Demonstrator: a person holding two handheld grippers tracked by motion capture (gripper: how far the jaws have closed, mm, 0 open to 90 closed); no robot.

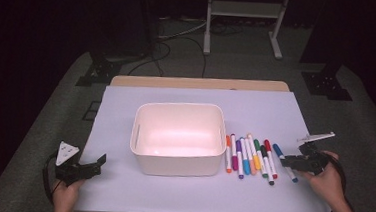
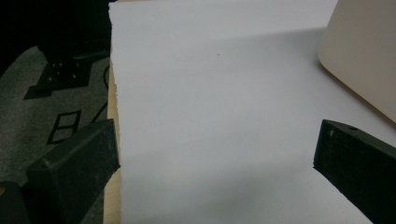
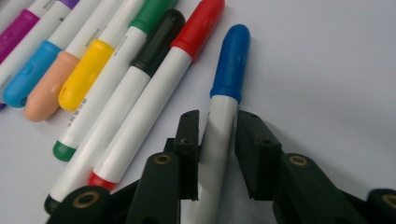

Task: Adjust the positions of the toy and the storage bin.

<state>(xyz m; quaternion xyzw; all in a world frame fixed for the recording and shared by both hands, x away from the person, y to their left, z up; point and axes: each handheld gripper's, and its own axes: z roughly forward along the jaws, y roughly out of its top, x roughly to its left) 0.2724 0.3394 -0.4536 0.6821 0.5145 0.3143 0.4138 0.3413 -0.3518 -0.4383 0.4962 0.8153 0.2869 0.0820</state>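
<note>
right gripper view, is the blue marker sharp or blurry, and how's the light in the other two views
Right gripper view: the blue marker is fairly sharp, with soft glare on its cap, while the jaws at the bottom look softer. High view: the white bin glows overexposed inside, and the room beyond the table is dark. Left gripper view: evenly lit, with a soft shadow band across the white sheet.

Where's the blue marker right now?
High view: the blue marker lies rightmost in the marker row, right of the bin. It sits between the right gripper jaws.
</note>
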